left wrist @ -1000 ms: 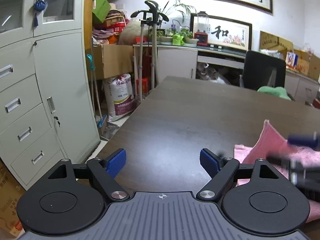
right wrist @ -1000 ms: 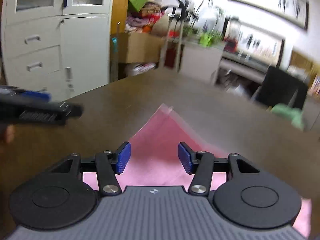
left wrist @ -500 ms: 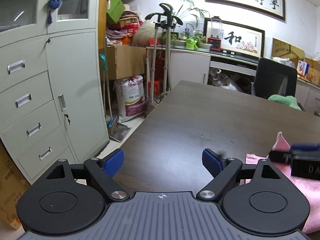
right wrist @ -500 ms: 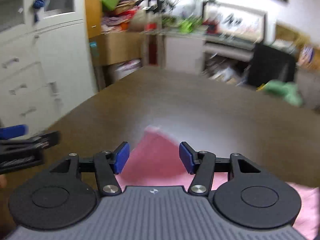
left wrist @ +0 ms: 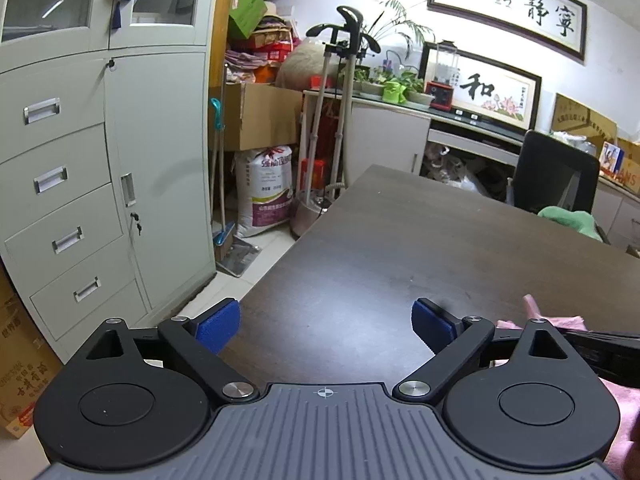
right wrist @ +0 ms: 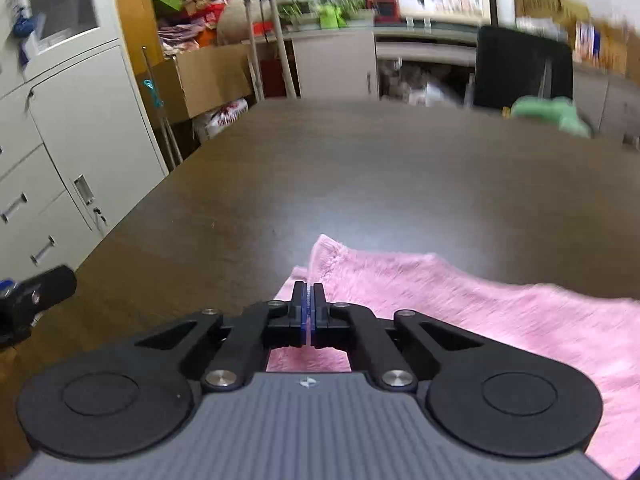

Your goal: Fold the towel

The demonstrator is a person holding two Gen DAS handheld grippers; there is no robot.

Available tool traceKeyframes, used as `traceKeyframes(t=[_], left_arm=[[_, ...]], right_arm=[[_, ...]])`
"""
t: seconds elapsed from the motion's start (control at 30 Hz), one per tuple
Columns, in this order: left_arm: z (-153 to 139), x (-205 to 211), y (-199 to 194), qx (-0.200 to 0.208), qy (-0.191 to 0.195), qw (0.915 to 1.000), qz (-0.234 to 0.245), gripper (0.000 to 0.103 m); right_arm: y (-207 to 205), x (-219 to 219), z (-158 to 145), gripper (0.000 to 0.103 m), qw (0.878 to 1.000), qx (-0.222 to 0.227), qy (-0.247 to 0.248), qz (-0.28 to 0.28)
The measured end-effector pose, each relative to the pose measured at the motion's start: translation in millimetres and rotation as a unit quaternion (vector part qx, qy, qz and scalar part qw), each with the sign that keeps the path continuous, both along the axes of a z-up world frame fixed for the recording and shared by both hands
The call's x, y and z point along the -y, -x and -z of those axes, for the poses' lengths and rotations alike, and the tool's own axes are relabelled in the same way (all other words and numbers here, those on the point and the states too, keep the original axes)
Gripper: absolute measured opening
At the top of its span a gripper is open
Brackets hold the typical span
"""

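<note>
A fluffy pink towel [right wrist: 460, 312] lies on the dark wooden table [right wrist: 360, 180], its far-left corner slightly raised. My right gripper [right wrist: 308, 288] is shut, blue pads together, right over the towel's left edge. No cloth shows between the pads, and I cannot tell whether any is pinched. In the left wrist view only a pink corner of the towel [left wrist: 536, 312] peeks past my right finger arm. My left gripper [left wrist: 326, 320] hovers over bare table left of the towel, jaws wide and still opening, nothing between them. Its black body [right wrist: 36, 300] shows at the left edge of the right wrist view.
A green cloth [right wrist: 552, 114] lies at the table's far right, in front of a black chair [right wrist: 524, 68]. Grey cabinets [left wrist: 80, 180] stand left of the table, with boxes, a sack and a garment steamer [left wrist: 340, 120] behind. The table's left edge [left wrist: 280, 264] runs close to my left gripper.
My right jaws went from half open to shut over the towel's edge. The towel's raised corner has sunk down onto the table. My left jaws spread a little wider.
</note>
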State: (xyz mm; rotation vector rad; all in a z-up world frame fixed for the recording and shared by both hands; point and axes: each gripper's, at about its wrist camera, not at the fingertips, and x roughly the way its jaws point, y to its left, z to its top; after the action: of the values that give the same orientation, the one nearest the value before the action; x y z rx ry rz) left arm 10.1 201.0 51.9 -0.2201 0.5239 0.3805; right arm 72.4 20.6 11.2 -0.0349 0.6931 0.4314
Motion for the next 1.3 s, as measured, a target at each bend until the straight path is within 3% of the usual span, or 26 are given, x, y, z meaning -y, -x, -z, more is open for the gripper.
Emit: traceKeyframes(t=[0.23,0.37,0.57,0.73,0.9,1.03,1.2,1.27,1.3], left_arm=[[-1.1,-1.7,2.6,0.008,0.006,1.0000,-0.001,0.097],[0.8,-1.0,1.8,0.005,0.003,1.0000,-0.001,0.098],[3.1,0.5,-0.6,-0.002,-0.001,1.0000,0.000,0.099],[2.8,7.0,-0.3,0.000,-0.013,0.9998,0.015,0.100],[4.9,9.9,-1.9,-0.002,-0.018,0.9997,0.019,0.101],[7.9,25.2,-2.1,0.007,-0.017,0.9969,0.076,0.101],[17.4,70.2,-0.1,0.009,-0.094,0.9820,0.163,0.096],[22.1,82.3,0.1,0.004,-0.116,0.9756,0.186,0.095],[24.7,86.4,-0.9,-0.002,-0.127,0.9728,0.194,0.095]], right_arm=[[27.6,15.3,-28.0,0.002,0.995,-0.024,-0.055,-0.083],[13.3,4.6,-20.9,0.005,0.995,-0.034,-0.042,-0.086],[-25.2,-1.4,11.1,0.008,0.987,-0.123,-0.069,-0.080],[-24.7,19.2,3.3,0.010,0.975,-0.134,-0.141,-0.109],[-18.4,45.2,-23.6,0.014,0.974,-0.100,-0.182,-0.092],[-16.3,70.3,-27.7,0.022,0.979,-0.085,-0.181,-0.049],[0.8,126.4,-29.1,0.035,0.982,-0.067,-0.178,-0.003],[4.8,144.8,-22.3,0.051,0.981,-0.070,-0.179,0.007],[9.5,159.6,-17.9,0.052,0.981,-0.072,-0.177,0.020]])
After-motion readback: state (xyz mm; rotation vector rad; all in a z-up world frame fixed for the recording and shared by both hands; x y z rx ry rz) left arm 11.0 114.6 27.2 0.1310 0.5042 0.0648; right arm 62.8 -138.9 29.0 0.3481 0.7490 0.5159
